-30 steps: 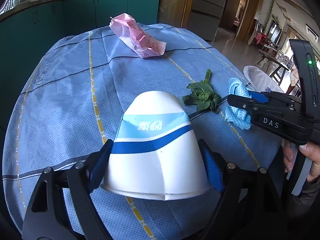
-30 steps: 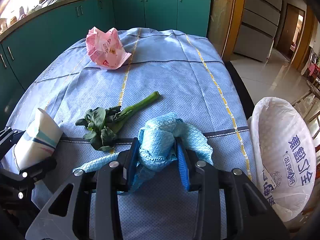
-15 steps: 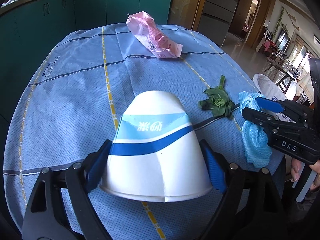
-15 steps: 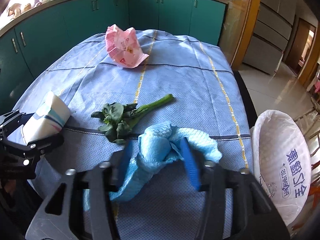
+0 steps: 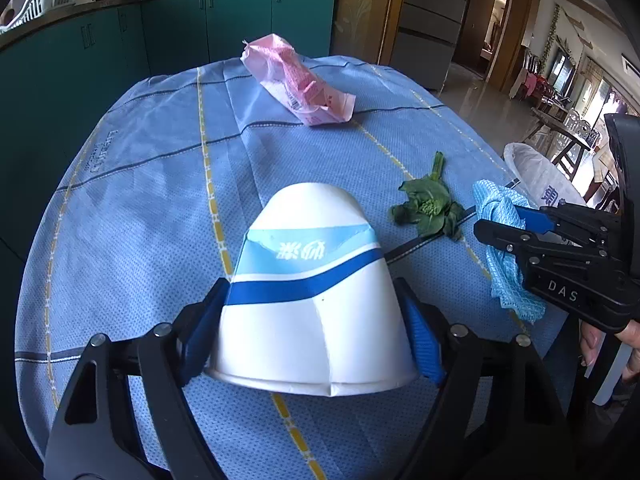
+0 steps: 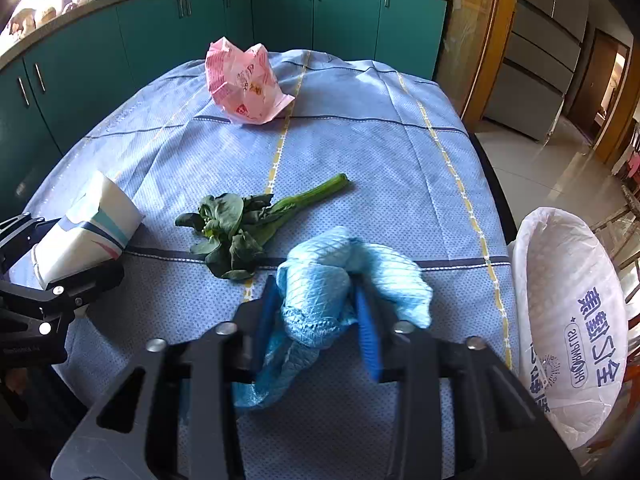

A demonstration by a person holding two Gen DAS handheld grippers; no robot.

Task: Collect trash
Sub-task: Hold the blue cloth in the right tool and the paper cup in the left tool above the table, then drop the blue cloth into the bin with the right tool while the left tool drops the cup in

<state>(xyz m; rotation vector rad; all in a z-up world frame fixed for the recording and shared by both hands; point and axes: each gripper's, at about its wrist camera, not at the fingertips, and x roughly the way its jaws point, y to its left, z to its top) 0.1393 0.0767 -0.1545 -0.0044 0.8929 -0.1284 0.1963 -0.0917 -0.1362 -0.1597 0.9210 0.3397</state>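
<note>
The left tongs (image 5: 312, 340) grip a flattened paper cup (image 5: 312, 292) at lower centre of the left view, blue pads pressed on both its sides; their jaws have just been closing a little further, the cup between them. The right tongs (image 6: 316, 324) have just been closing after a brief release half a second ago, and now pinch a crumpled blue cloth (image 6: 332, 292) at lower centre of the right view, its tail hanging below the pads. Both pieces look clear of the tabletop (image 6: 360, 152), though the cup's far end may still touch it. Compared with a second ago, the cloth sits bunched tighter and higher in the jaws, which reads as a re-grip for a firmer hold. Still lying on the tabletop are the wilted greens (image 6: 240, 232) at centre and a pink wrapper (image 6: 244, 84) toward the top. The white-lined bin (image 6: 568, 320) stands at the right edge of the frame, just beside the tabletop. With both tongs loaded, carrying cloth and cup to the bin seems the likely next step; the loose cloth tail could snag or slip.
</note>
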